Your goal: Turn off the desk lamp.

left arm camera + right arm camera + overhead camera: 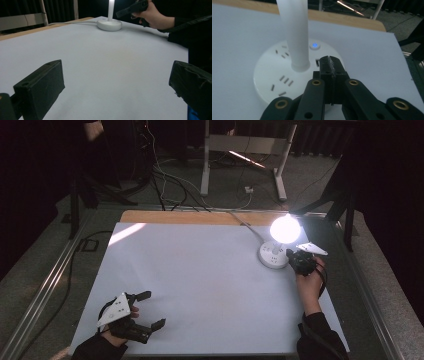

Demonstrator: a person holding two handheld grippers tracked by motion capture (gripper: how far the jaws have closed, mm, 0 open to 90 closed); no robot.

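The lamp (pixel 276 251) stands lit near the far right corner of the white table (pixel 200 285); the right gripper (pixel 331 65), jaws pressed together on nothing, hovers over the lamp's round base (pixel 274 77), near its blue-lit button (pixel 314 45); the left gripper (pixel 150 310) rests near the front left, jaws wide apart and empty.

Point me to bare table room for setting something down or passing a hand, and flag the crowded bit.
Free: the wide white table top between the left gripper at the near left and the lamp base at the far right, plus the far left corner. Crowded: the far right, where the shut right gripper sits at the base beside the lamp stem and the cord.
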